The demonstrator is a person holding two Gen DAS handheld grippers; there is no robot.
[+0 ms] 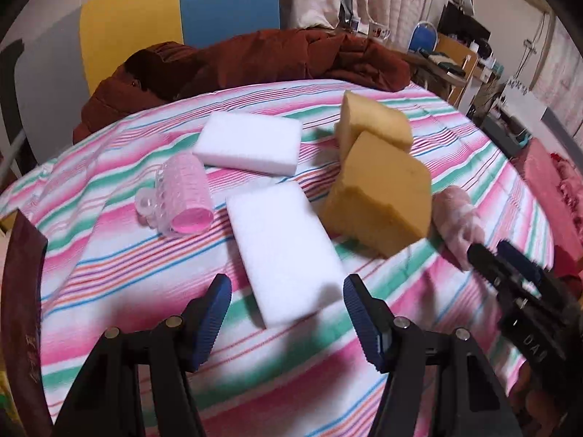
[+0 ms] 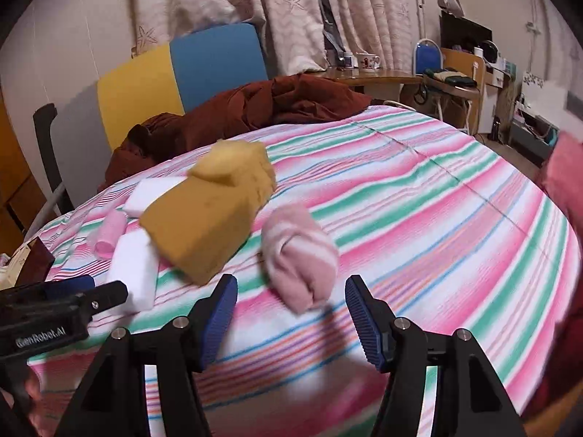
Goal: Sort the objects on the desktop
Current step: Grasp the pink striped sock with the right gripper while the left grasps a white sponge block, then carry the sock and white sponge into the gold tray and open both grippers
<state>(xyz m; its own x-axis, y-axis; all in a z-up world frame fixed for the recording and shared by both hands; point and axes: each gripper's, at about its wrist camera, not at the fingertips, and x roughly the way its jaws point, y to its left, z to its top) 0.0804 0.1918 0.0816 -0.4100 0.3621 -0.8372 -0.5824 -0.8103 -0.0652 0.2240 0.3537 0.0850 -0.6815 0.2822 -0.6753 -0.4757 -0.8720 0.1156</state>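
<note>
Two white foam blocks (image 1: pixel 282 251), two yellow sponges (image 1: pixel 379 196) and a pink hair roller (image 1: pixel 182 196) cluster mid-cloth, like lying near like. A pink rolled sock (image 2: pixel 300 255) lies just right. Left gripper (image 1: pixel 288 313) and right gripper (image 2: pixel 291 317) hover wide open, empty, lined up on block and sock on the striped tablecloth (image 2: pixel 437 200), likely for pickup.

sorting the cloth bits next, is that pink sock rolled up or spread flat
Rolled up. The pink sock is a tight bundle with a tucked end, lying on the striped cloth just ahead of the open right gripper.
</note>
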